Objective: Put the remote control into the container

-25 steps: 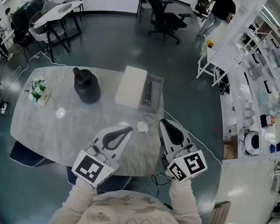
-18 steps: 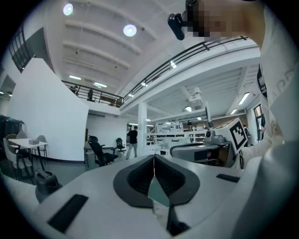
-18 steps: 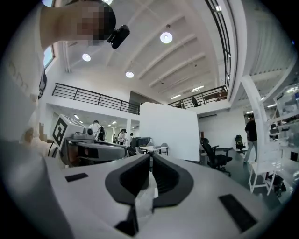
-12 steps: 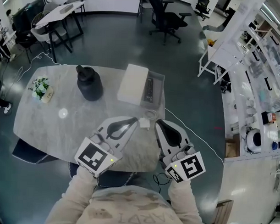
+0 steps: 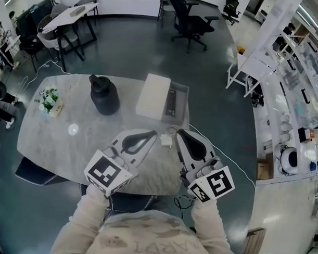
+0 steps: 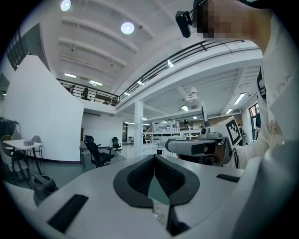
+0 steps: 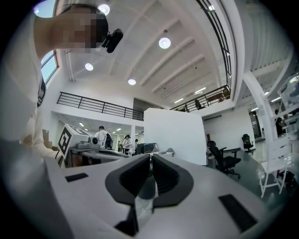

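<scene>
Both tongs are closed on nothing. The left tongs [image 5: 154, 133] bring their dark ribbed pads [image 6: 136, 179] together at the tip, with only air in the hollow behind them. The right tongs [image 5: 178, 132] are pressed shut in the same way and are empty too. They are held level and side by side over the near part of the pale marbled oval table [image 5: 54, 141], noses toward its far edge. I judge this an idle posture, since neither has anything to carry. On the tabletop between the two noses lies a small white charger block [image 5: 165, 140] with a coil of white cable [image 5: 172, 130].

Beyond that stands the shallow grey open container [image 5: 181, 110]. A white rectangular box [image 5: 152, 96] sits against its left side, and I cannot tell whether that is its lid or a separate thing. The slim dark oblong remote control [image 5: 172, 102] appears to lie flat and lengthwise inside the container, right beside the white box. It is small from this height, so "inside" is my best reading, not a certainty. If so, it already lies where the task wants it, though this moment alone cannot say how it got there.

Farther left are a squat black lidded jug [image 5: 104, 96] and a small pot of white flowers [image 5: 49, 101], well apart from the container.
</scene>
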A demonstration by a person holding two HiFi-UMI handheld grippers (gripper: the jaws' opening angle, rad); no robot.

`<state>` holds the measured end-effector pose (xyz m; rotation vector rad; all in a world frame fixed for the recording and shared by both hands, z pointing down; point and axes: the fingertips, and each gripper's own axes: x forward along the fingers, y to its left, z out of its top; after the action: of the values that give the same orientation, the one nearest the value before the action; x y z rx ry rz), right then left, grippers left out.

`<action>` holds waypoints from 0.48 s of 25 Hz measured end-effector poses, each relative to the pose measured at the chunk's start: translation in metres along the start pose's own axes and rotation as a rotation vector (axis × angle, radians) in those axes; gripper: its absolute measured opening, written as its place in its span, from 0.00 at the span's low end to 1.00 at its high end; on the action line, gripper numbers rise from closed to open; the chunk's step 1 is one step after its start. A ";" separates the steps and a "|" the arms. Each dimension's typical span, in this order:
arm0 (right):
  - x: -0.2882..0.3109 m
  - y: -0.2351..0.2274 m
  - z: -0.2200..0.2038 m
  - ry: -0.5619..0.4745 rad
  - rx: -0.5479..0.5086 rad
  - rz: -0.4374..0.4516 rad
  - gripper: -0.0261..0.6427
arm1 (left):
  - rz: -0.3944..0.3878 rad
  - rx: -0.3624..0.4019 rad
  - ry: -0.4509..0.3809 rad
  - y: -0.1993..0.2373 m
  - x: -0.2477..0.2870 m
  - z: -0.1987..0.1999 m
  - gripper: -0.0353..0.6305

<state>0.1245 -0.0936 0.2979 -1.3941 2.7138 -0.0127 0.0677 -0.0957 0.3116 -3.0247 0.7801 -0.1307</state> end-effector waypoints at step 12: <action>0.005 0.011 -0.001 0.010 -0.008 0.012 0.08 | -0.009 0.003 -0.001 -0.001 -0.003 0.003 0.07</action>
<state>0.1127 -0.0908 0.2982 -1.3839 2.7330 -0.0079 0.0659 -0.0933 0.3087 -3.0257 0.7664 -0.1297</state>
